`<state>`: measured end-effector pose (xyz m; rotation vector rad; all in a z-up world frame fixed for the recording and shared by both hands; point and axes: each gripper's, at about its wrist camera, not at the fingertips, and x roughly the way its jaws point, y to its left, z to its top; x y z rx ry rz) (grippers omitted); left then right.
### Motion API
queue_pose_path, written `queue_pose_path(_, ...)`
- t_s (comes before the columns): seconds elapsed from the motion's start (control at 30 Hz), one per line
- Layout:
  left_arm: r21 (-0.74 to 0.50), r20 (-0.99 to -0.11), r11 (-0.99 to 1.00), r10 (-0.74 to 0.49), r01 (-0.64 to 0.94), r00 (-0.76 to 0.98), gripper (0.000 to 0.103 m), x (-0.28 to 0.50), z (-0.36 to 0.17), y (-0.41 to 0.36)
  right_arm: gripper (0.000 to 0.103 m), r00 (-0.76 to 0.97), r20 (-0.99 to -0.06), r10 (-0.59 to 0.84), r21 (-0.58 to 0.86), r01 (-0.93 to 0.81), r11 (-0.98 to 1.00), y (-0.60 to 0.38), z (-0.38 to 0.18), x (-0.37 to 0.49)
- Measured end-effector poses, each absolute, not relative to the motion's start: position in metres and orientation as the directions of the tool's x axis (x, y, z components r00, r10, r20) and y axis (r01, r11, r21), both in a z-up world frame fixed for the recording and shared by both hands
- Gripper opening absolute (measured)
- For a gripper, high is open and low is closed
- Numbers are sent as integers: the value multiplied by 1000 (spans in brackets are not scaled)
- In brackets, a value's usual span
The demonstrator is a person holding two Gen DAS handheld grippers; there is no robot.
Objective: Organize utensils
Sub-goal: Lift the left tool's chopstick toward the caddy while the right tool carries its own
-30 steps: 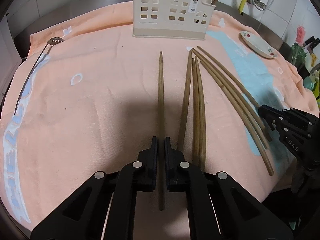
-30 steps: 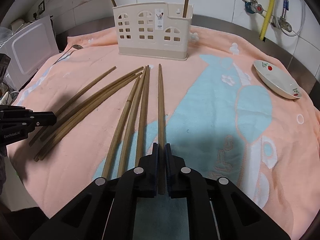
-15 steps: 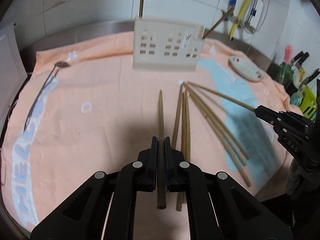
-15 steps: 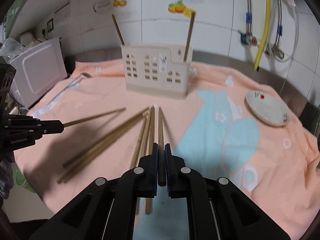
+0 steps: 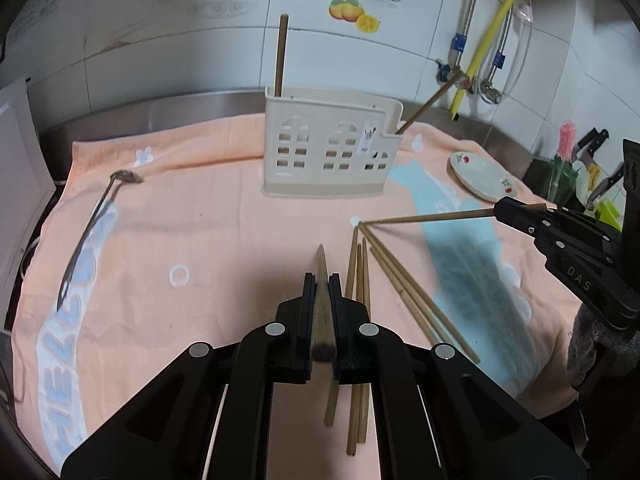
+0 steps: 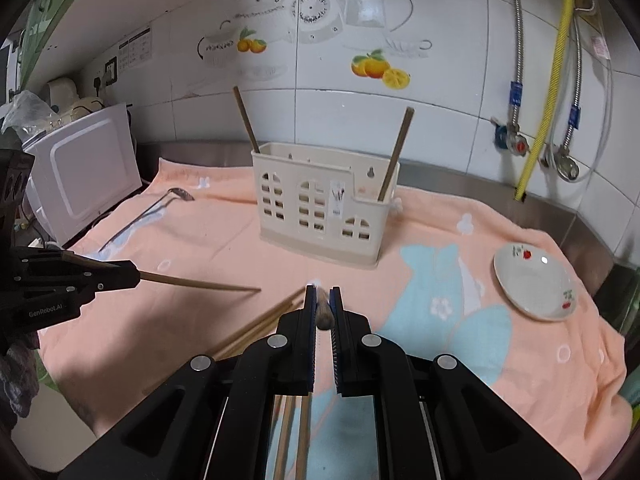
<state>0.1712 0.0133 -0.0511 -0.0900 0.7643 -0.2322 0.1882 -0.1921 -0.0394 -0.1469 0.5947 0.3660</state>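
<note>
A steel counter runs along the tiled wall, and nearly all of it lies under one peach towel with pale blue figures. Off the counter's left end sits one white appliance.

Toward the back edge of the counter, about midway along, stands one cream utensil holder with window-shaped cutouts. Two chopsticks already stand in it: one upright at its left end, one leaning out of the lower right compartment.

Near the counter's right edge lies one small white dish with red spots. Near the left edge lies one metal spoon, its bowl pointing to the back.

Each hand holds one black gripper. The left gripper is clamped narrowly on a single chopstick that points forward at the holder, raised above the towel. The right gripper is likewise pinched on one chopstick, seen almost end-on in its own camera; in the left camera that stick reaches leftward, its tip close by the far ends of the loose ones.

Loose chopsticks remain on the towel toward the front edge, between the two grippers: about six, in one parallel bunch and one splayed bunch, though the overlap makes the count uncertain.
</note>
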Motion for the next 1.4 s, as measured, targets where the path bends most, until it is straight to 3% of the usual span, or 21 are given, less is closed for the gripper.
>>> queue_pose_path(0.63, -108, -629, 965, -254, 241, 735, 5, 228, 9, -1, 6, 762, -560, 326, -30, -412, 911, -184, 28, 239)
queue_pose_path(1.17, -50, -490, 965, -249, 258, 836, 5, 264, 109, -6, 6, 810, -490, 323, -28, -385, 923, -194, 107, 268)
queue_pose_path(1.4, -34, -458, 973, -217, 227, 862, 5, 287, 128, -3, 6, 828, -461, 320, -14, -367, 930, -196, 130, 287)
